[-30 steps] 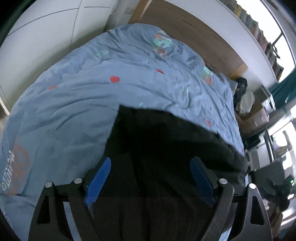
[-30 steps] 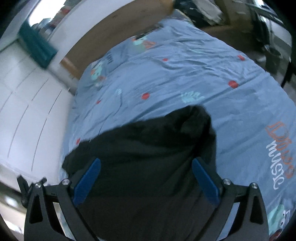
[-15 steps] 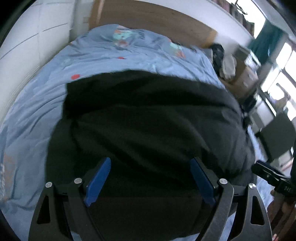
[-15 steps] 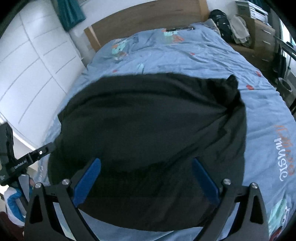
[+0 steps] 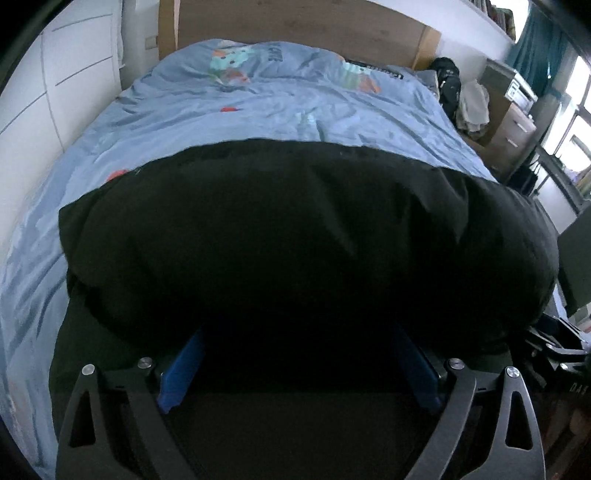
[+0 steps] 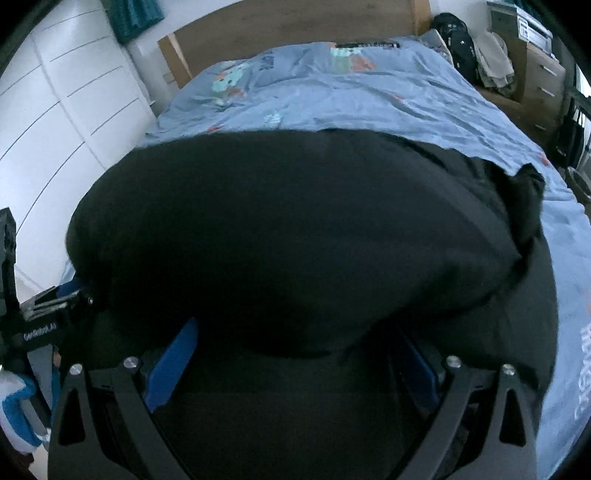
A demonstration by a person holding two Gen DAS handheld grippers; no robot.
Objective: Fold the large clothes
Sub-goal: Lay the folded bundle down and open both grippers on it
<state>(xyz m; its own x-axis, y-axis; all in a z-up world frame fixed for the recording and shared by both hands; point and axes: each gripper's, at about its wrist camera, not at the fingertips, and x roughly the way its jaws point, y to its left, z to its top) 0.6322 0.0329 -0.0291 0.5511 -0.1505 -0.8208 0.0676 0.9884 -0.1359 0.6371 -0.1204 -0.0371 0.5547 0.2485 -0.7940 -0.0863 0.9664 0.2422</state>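
A big black cloth garment (image 5: 295,236) is lying spread across the near end of the blue patterned duvet (image 5: 280,107), its far edge reaching roughly the middle of the bed and its sides nearing both side edges. The left gripper (image 5: 299,354) is pointing down at its near edge, jaws opening wide, with the dark fabric bulging over and between the blue pads (image 5: 181,369). The right gripper (image 6: 291,354) is standing just as wide, cloth draped over its blue pads (image 6: 170,365) too; neither is pinching it. A wooden headboard (image 6: 295,33) is lining the far edge.
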